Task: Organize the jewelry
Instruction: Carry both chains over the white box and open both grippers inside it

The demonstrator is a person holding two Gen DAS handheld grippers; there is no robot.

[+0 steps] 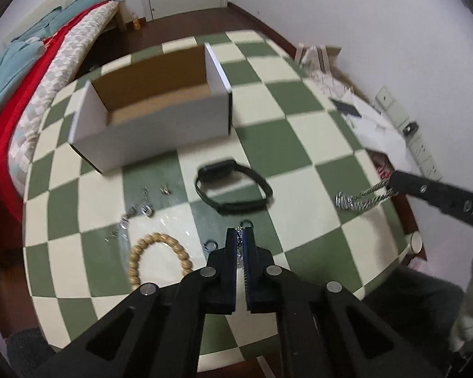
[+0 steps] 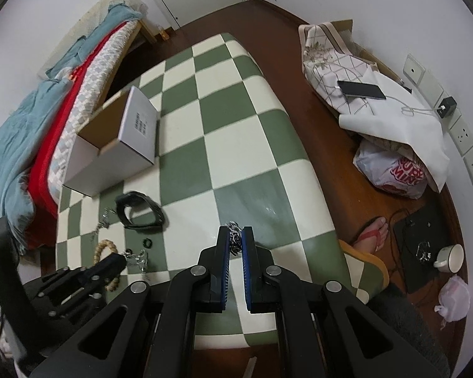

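Both tongs, left (image 1: pixel 242 236) and right (image 2: pixel 235 239), pinch chains above the checkered table (image 2: pixel 236 110), near its front edge.

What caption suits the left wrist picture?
Left gripper pinching a thin chain above a checkered table, near a black watch.

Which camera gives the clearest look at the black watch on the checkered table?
The left wrist view. There the black watch lies near the middle of the frame, its whole strap loop visible in front of the white box. The right wrist view shows it smaller, off to the left.
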